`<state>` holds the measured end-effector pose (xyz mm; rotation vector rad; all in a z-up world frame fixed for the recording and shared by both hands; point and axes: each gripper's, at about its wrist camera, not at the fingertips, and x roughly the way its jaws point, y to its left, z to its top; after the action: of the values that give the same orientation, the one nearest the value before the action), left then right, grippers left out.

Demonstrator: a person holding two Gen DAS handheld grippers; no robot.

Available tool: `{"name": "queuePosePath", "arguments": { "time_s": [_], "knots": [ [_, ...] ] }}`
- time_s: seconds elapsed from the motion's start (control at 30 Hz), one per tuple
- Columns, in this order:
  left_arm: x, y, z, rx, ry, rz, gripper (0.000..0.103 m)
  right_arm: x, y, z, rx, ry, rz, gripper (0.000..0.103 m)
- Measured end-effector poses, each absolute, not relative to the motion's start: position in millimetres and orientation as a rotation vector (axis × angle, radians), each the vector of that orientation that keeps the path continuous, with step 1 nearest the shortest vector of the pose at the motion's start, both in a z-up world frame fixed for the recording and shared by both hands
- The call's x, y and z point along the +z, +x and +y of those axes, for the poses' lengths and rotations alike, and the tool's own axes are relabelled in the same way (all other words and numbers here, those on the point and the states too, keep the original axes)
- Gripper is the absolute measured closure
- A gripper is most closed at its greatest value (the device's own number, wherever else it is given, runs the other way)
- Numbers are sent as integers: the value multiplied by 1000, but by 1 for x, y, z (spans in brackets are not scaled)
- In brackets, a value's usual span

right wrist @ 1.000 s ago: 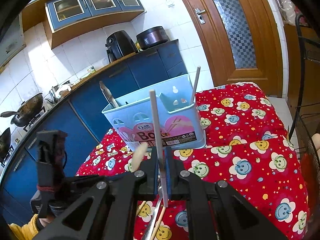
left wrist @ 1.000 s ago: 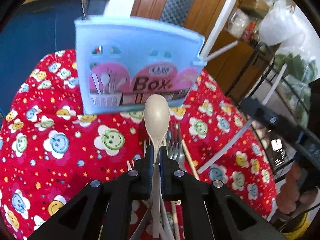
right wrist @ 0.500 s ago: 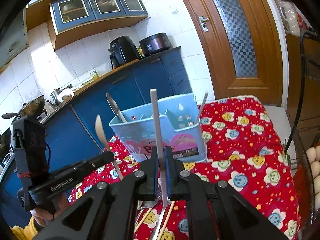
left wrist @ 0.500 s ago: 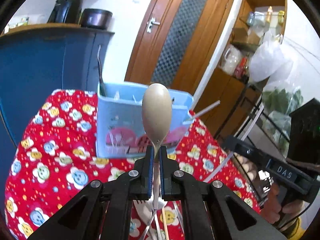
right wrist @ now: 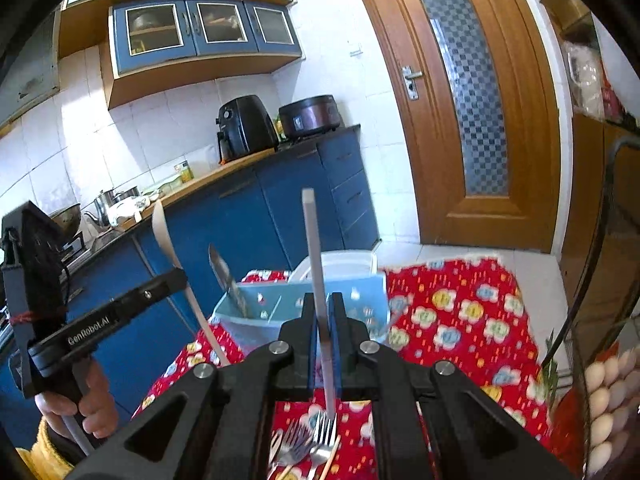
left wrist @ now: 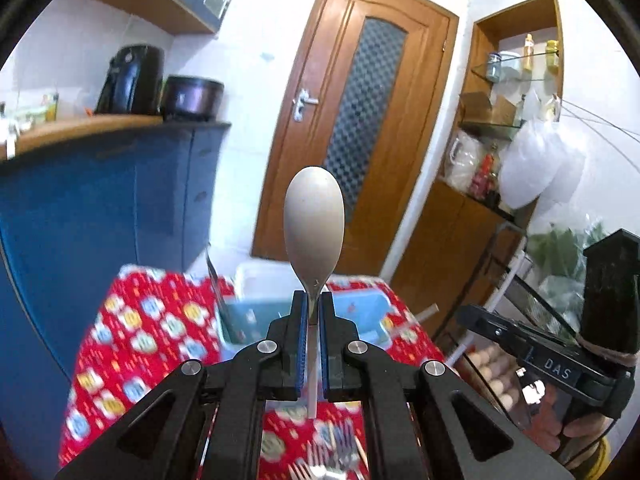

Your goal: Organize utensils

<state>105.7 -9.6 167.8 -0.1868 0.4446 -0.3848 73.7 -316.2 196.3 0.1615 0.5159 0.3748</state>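
Observation:
My left gripper (left wrist: 313, 300) is shut on a beige spoon (left wrist: 314, 228), bowl upward, held high above the table; it shows from the side in the right wrist view (right wrist: 164, 236). My right gripper (right wrist: 322, 304) is shut on a grey chopstick (right wrist: 314, 248) that stands upright. The light blue utensil box (left wrist: 256, 312) sits on the red flowered cloth behind both grippers (right wrist: 260, 312), with a knife (right wrist: 226, 280) standing in its left part. Forks (right wrist: 320, 436) and chopsticks lie on the cloth below the grippers.
A blue kitchen counter (right wrist: 280, 200) runs behind the table on the left, with an air fryer (right wrist: 244, 124) on it. A wooden door (left wrist: 360, 128) stands beyond. A wire rack with eggs (right wrist: 608, 392) is at the right edge.
Both grippers have risen and tilted up with their utensils. The box has dropped lower in both views and looks smaller. The spoon went from near the cloth to high above it.

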Motion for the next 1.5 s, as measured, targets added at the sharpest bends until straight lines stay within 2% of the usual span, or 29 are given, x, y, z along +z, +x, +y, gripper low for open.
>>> {"name": "queuePosePath", "arguments": {
  "time_s": [0.33,0.83,1.5],
  "knots": [
    [193,149,-3,-302,-157,383,98,217,111,-306,318,109,469,96],
    [153,182,-10,-279,-146,429,98,192,134,-298,344,106,549,96],
    [111,180,-34,-319,-124,559,95,169,100,-328,337,189,581,96]
  ]
}}
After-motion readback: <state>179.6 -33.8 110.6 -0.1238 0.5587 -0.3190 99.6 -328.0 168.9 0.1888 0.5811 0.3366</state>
